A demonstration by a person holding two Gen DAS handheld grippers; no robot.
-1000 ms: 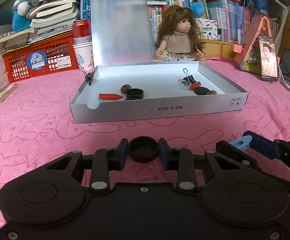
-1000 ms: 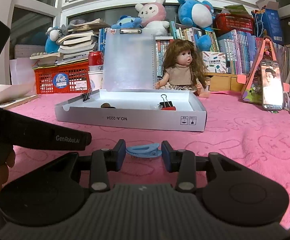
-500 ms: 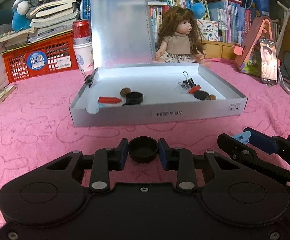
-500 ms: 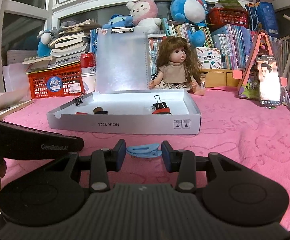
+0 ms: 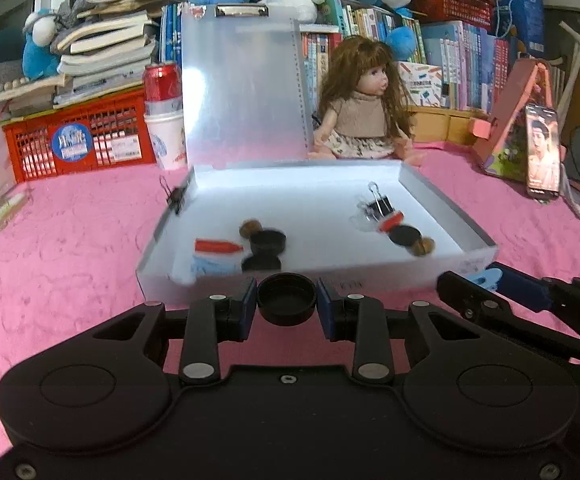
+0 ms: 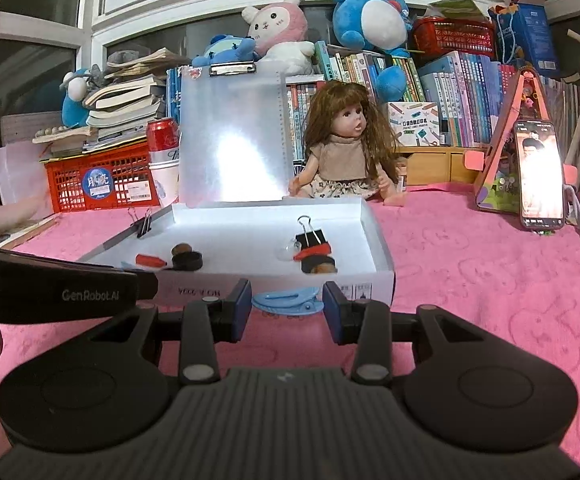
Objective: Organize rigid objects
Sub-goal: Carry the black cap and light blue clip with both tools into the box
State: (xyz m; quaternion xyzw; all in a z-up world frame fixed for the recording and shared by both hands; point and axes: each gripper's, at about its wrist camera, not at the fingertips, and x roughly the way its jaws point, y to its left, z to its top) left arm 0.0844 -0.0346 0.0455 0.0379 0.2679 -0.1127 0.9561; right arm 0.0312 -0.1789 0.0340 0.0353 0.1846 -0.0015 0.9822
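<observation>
- My left gripper [image 5: 287, 305] is closed on a black round cap [image 5: 287, 299], pinched between both pads and carried just short of the front wall of the white box [image 5: 449, 258].
- My right gripper [image 6: 287, 307] is closed on a blue clip [image 6: 288, 300], held flat across the pads, also just in front of the box wall; in the left view its tip sits beside my left tool, low on the right.
- The box lies open on the pink cloth [image 5: 70, 240], its lid [image 5: 246, 92] standing upright at the back.
- Already inside, left group: a red piece [image 5: 216, 246], a brown nut-like piece [image 5: 248, 227], a black cap [image 5: 268, 241] with a second dark disc just in front of it, and something pale blue near the front corner, too blurred to name.
- Already inside, right group: a black binder clip [image 5: 378, 205], a clear piece touching it, a red piece, a black disc [image 5: 405, 236] and a brown piece [image 5: 423, 246].
- A second binder clip [image 5: 176, 196] is clamped on the left wall.
- Judgement: the sorting is well advanced; most small items are boxed.
- Remaining, as far as I can tell: both held items must clear the front wall and be released inside. I see no other loose items on the cloth, though much of it lies outside both views.
</observation>
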